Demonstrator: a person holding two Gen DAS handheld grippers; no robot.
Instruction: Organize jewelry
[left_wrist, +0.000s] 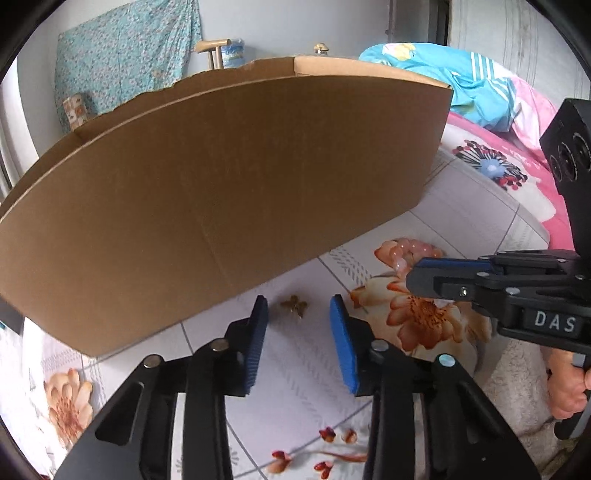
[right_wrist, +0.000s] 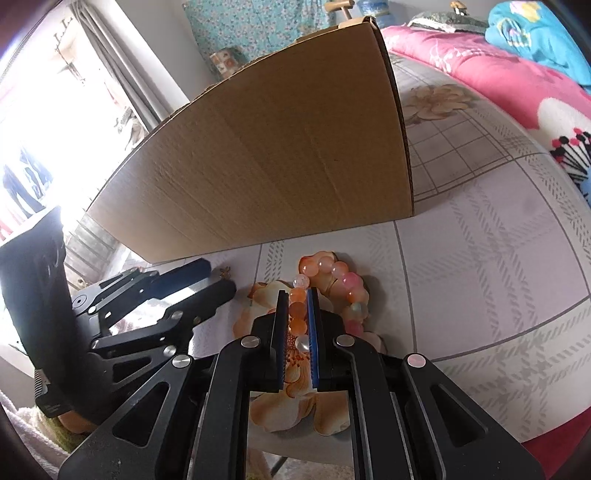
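Two grippers: right gripper (right_wrist: 296, 317) clamps bead bracelet (right_wrist: 334, 291); left gripper (left_wrist: 300, 332) partly open, straddling gold trinket (left_wrist: 294, 305).

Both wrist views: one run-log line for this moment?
left gripper: open around gold charm | right gripper: shut on bead bracelet | cardboard box: behind both

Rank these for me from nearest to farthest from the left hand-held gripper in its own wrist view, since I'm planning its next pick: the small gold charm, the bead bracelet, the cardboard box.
1. Small gold charm: just ahead of the left hand-held gripper, between its fingertips.
2. Cardboard box: directly behind the charm, upper left.
3. Bead bracelet: off to the right, held in the right hand-held gripper.
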